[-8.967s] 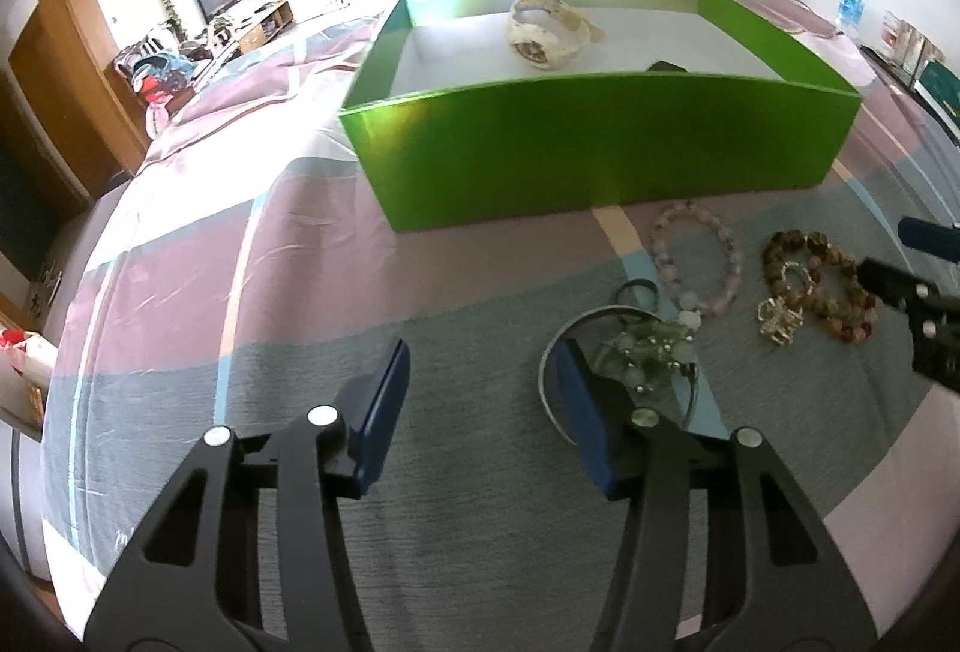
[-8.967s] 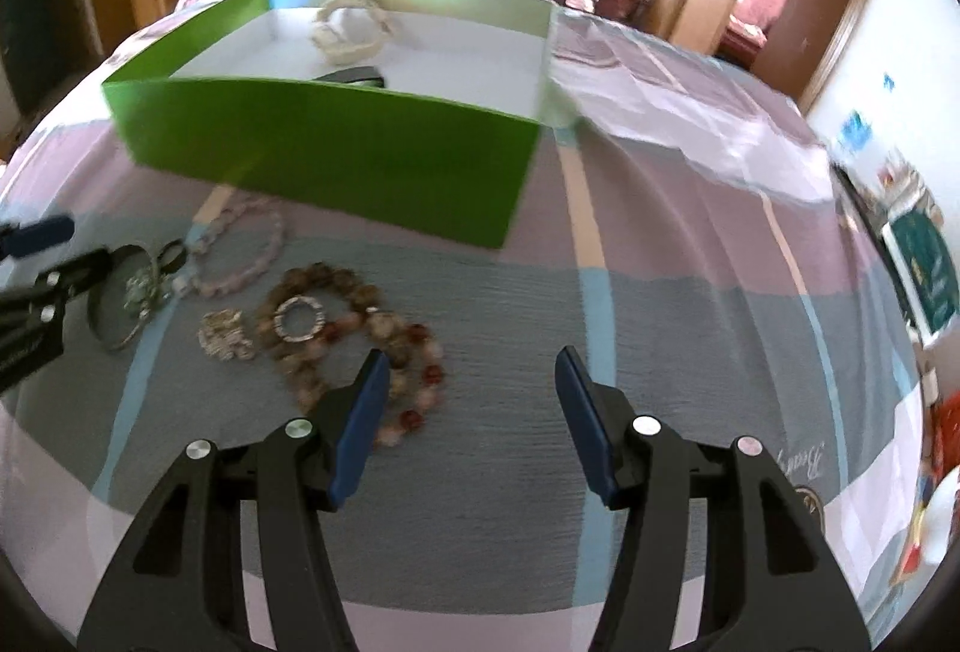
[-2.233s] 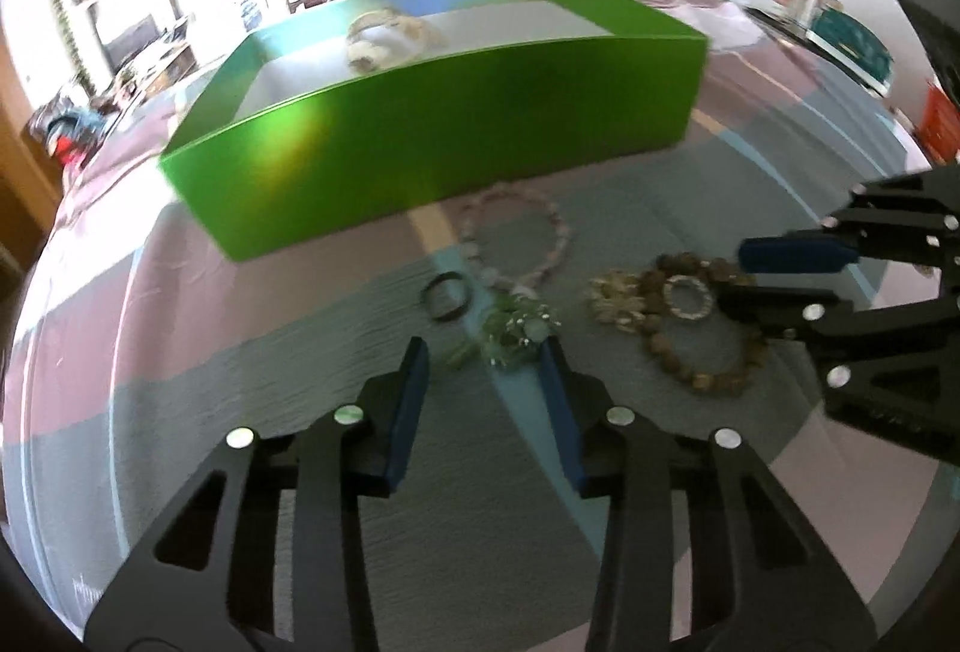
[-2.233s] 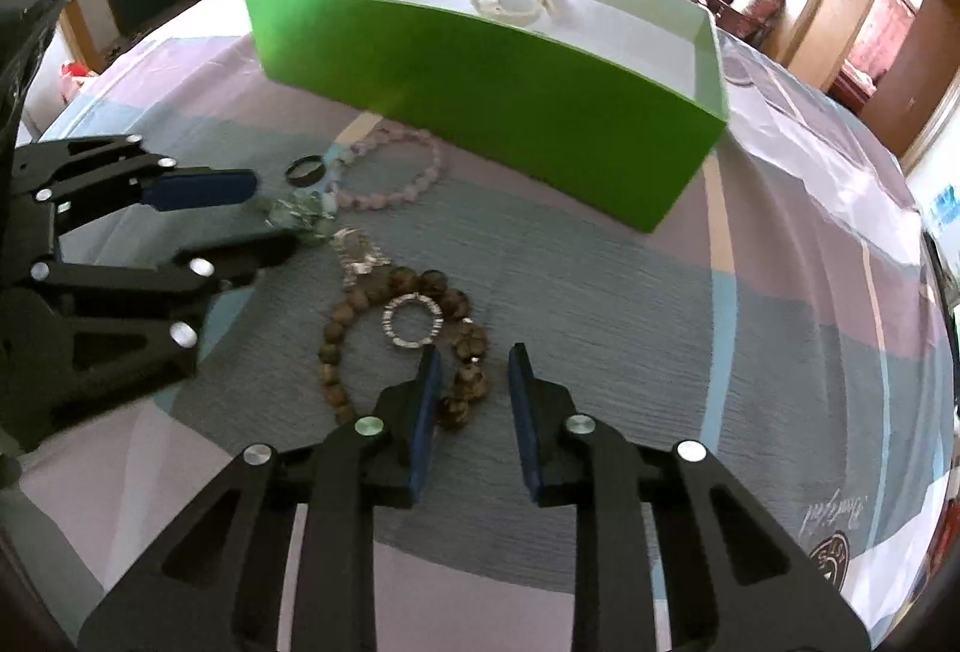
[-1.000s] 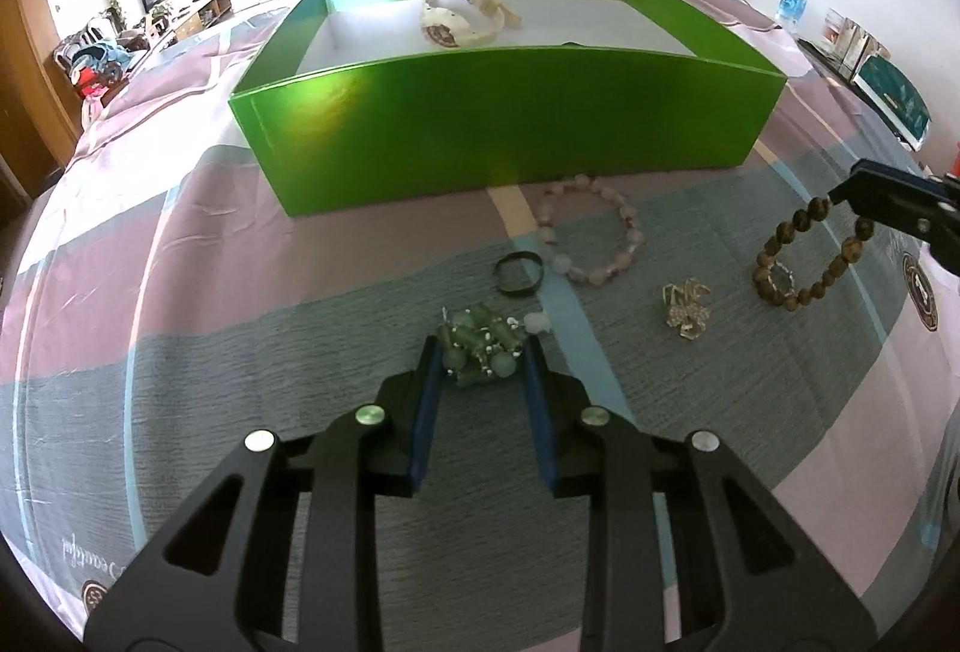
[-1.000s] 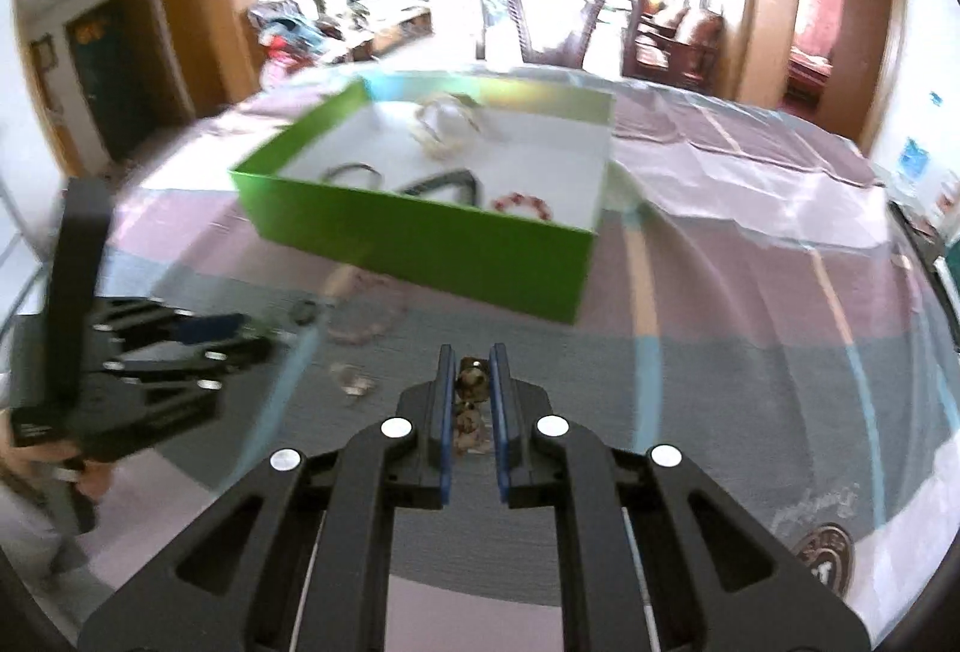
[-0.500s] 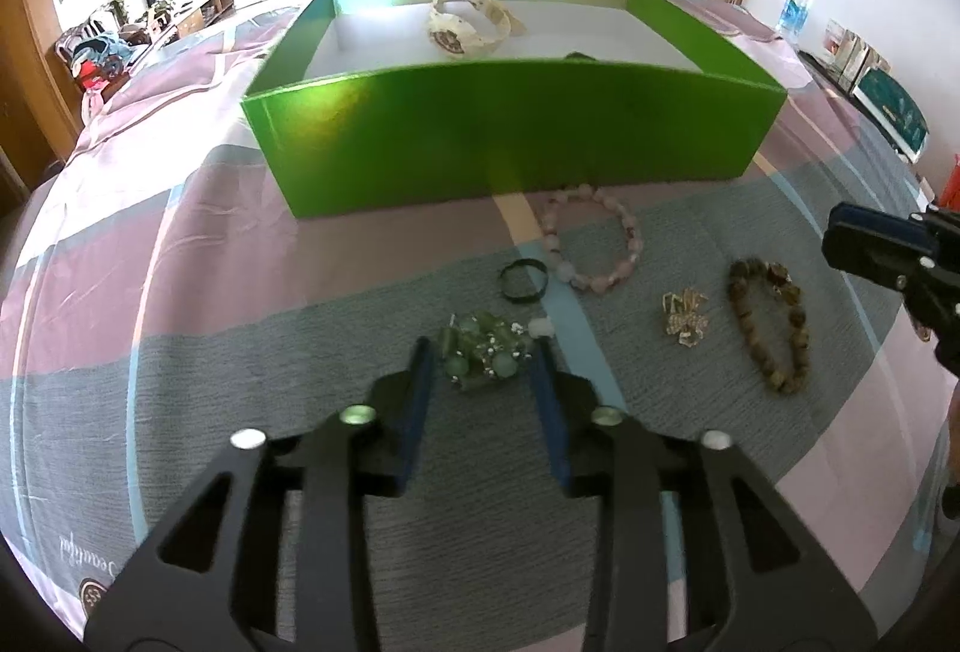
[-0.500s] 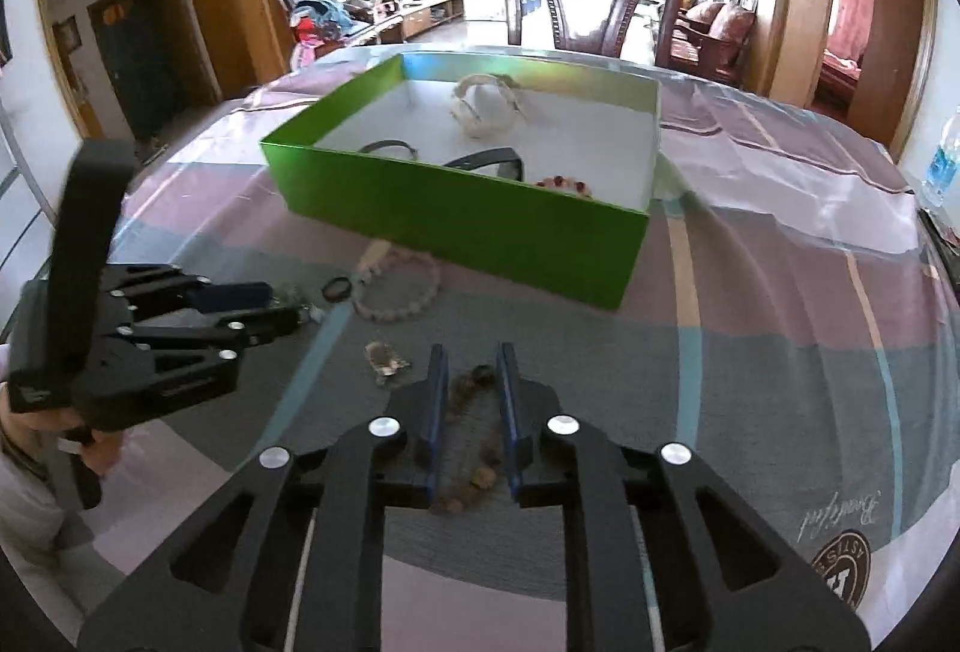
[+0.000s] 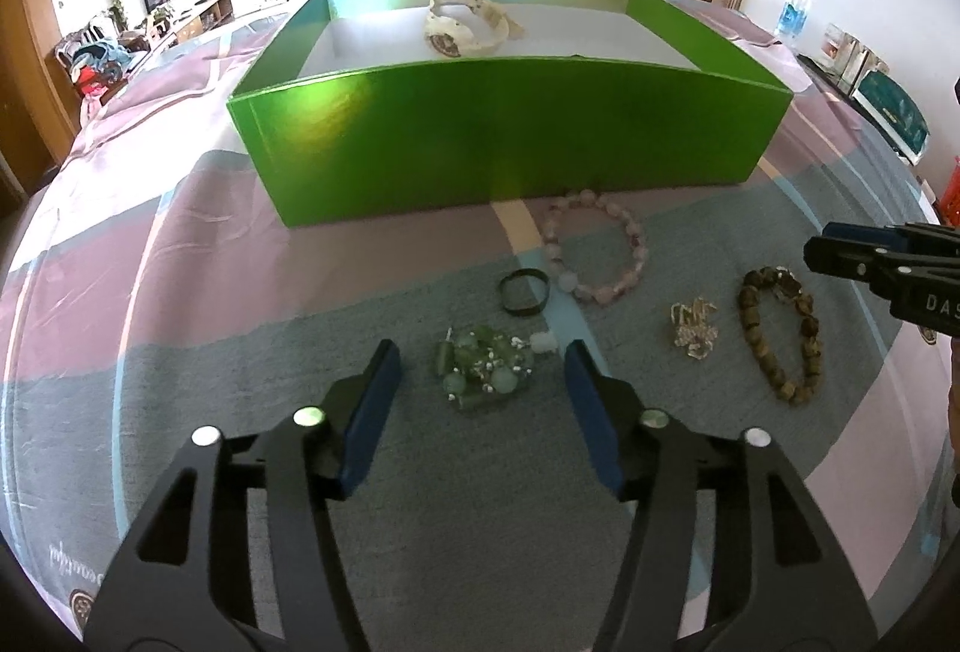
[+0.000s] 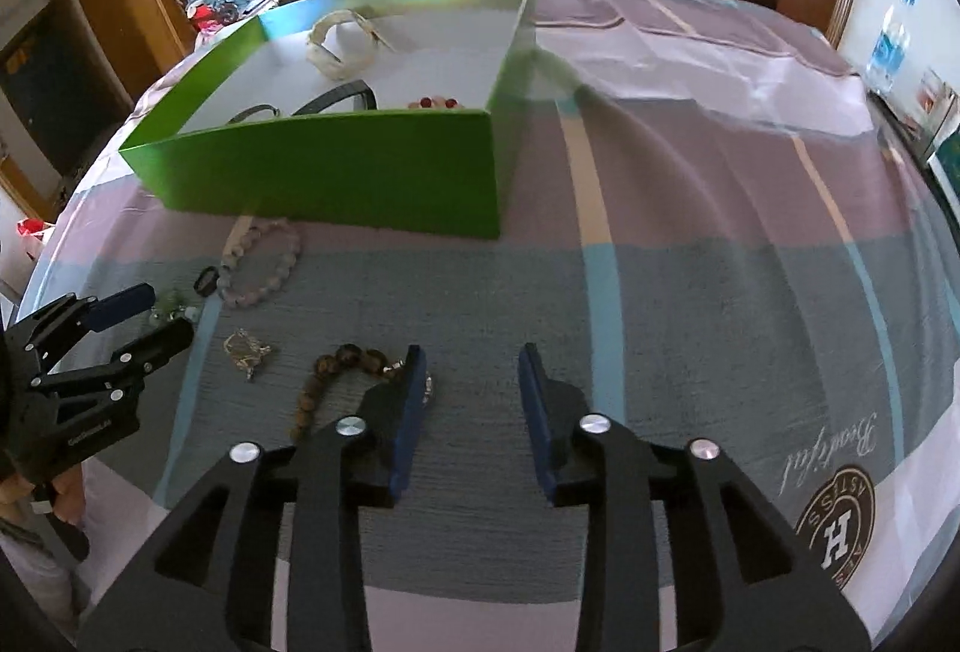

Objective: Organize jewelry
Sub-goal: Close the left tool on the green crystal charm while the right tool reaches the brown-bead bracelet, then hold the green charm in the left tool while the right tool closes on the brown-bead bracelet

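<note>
Both claws have just let go of what they carried. A second earlier the left claw [image 9: 480,370] pinched the cluster of pale green glass beads with silver links [image 9: 483,369], and the right claw [image 10: 471,382] held the bracelet of dark brown wooden beads [image 9: 780,337] clear of the cloth; now both pieces lie on the striped cloth-covered surface [image 9: 180,292], in front of the open green cardboard box [image 9: 510,136] and not in it. Judged against the task, these two pieces remain unsorted, so a fresh grasp appears needed before either reaches the box. The left claw stands moderately spread, its blue pads either side of the green cluster with a gap on each flank, touching nothing. The right claw's jaws are opening; nothing lies between them, and the brown bracelet rests just beside and partly behind the left-hand pad, contact there uncertain. Also in front of the box lie a pink stone bead bracelet [image 9: 594,256] nearest its wall, a small dark ring [image 9: 525,292] beside that, and a little gold-coloured ornament [image 9: 693,326] between ring and brown bracelet. Inside the box are a cream-coloured wristwatch [image 9: 465,25], two dark bands [image 10: 336,103] and a red bead strand [image 10: 433,102].
</note>
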{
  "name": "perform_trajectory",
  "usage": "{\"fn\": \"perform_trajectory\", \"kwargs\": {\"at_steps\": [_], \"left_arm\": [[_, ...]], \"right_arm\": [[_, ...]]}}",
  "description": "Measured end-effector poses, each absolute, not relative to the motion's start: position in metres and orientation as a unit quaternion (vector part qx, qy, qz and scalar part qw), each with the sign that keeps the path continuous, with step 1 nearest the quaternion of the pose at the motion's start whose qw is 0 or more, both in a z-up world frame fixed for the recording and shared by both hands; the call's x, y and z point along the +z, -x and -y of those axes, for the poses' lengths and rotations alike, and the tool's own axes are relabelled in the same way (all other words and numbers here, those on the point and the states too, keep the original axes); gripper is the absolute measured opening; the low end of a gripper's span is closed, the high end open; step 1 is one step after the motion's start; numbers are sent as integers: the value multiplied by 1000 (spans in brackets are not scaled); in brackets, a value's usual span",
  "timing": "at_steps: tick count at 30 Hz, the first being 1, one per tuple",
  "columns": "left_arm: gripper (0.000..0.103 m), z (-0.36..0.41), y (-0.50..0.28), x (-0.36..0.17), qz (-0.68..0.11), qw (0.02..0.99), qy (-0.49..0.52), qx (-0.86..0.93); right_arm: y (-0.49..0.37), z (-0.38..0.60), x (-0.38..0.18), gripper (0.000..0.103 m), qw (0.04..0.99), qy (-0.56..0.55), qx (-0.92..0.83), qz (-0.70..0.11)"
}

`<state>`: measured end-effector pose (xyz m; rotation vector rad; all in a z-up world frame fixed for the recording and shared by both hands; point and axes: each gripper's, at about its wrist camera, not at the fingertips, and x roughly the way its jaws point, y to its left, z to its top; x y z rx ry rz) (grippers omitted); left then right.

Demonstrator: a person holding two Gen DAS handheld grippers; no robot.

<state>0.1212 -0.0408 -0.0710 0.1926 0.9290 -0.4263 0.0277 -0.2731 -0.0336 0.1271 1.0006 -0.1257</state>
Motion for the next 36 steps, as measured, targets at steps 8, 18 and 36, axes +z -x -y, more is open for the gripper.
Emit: {"fn": "perform_trajectory", "kwargs": {"at_steps": [8,18,36], "left_arm": [[22,28,-128,-68,-456,869,-86,-170],[22,-1,-138,-57,-457,880,-34,-124],[43,2,-135,-57,-453,882,-38,-126]], "right_arm": [[-29,271,-34,40,872,-60,-54,-483],[-29,266,-37,40,871,-48,-52,-486],[-25,245,-32,40,878,-2,-21,-478]]}}
